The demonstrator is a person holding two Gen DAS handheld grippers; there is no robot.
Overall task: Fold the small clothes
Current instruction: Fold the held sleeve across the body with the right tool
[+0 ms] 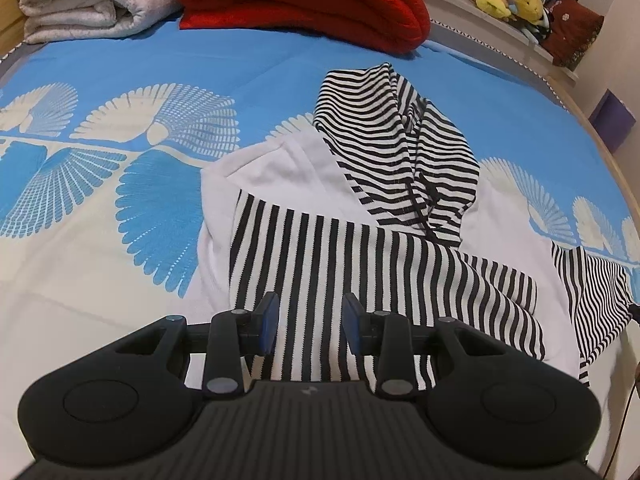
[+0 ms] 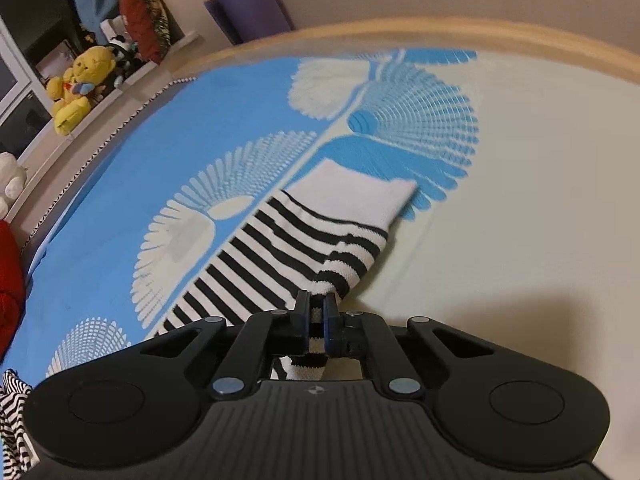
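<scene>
On the blue-and-cream bed cover, toward its wooden right edge, the striped hooded top lies spread out. Tilted steeply down, the left gripper hangs over the top's near hem – jaws apart, nothing between them. Angled down too, the right gripper is clamped on the striped sleeve, whose white cuff lies nearer that edge.

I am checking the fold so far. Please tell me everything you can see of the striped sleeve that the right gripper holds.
The sleeve is soft knit fabric with black and white stripes and a plain white cuff at its far end. It lies stretched out on the blue and cream bedsheet, bent near the cuff. The right gripper is shut on its near edge, fabric bunched between the pads. Nothing else touches it.
</scene>
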